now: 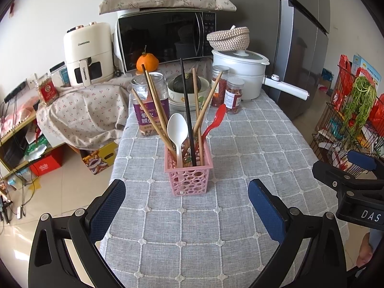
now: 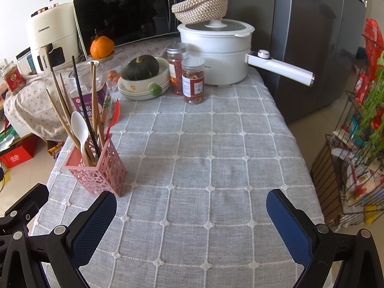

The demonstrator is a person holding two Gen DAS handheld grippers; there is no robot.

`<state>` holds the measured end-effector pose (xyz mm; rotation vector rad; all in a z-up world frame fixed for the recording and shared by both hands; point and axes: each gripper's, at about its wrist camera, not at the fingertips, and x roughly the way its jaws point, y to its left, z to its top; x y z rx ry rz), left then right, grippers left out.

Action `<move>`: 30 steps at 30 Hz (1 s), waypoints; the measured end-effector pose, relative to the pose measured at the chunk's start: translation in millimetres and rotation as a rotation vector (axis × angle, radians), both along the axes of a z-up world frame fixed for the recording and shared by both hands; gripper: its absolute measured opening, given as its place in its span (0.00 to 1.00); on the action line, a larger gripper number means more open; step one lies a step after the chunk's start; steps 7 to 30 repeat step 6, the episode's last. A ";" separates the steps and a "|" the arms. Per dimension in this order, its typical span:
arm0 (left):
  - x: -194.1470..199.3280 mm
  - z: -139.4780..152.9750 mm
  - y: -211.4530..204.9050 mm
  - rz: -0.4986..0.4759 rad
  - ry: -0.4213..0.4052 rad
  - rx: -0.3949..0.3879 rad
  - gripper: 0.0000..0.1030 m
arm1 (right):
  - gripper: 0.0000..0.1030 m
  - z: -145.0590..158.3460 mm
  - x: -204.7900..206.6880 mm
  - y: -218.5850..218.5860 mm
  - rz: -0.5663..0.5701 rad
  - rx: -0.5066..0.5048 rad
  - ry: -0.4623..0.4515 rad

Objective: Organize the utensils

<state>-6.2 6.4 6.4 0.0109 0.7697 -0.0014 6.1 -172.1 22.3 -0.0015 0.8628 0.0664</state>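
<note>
A pink perforated utensil basket (image 1: 189, 177) stands upright on the grey checked tablecloth (image 1: 240, 168); it also shows at the left in the right wrist view (image 2: 98, 172). It holds a white spoon (image 1: 177, 129), a red spoon (image 1: 214, 121), a black chopstick (image 1: 187, 110) and several wooden chopsticks (image 1: 153, 105). My left gripper (image 1: 187, 192) is open and empty, just short of the basket. My right gripper (image 2: 191, 204) is open and empty over bare cloth, right of the basket.
At the table's far end stand a white pot (image 2: 216, 50) with a long handle, two spice jars (image 2: 193, 81), a bowl with a green squash (image 2: 141, 72) and a large jar (image 1: 150, 100). A microwave (image 1: 165, 38) and a fridge (image 2: 312, 36) stand behind. A wire rack (image 2: 355, 158) stands at the right.
</note>
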 end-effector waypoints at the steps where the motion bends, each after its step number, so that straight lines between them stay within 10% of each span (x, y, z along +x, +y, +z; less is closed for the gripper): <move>1: -0.3 -0.7 0.1 -0.002 0.004 -0.005 1.00 | 0.99 0.1 0.5 -0.4 -0.002 0.002 0.002; 30: 0.2 -0.2 3.5 -0.006 0.010 -0.047 1.00 | 0.99 0.2 1.7 -2.1 -0.002 0.009 0.007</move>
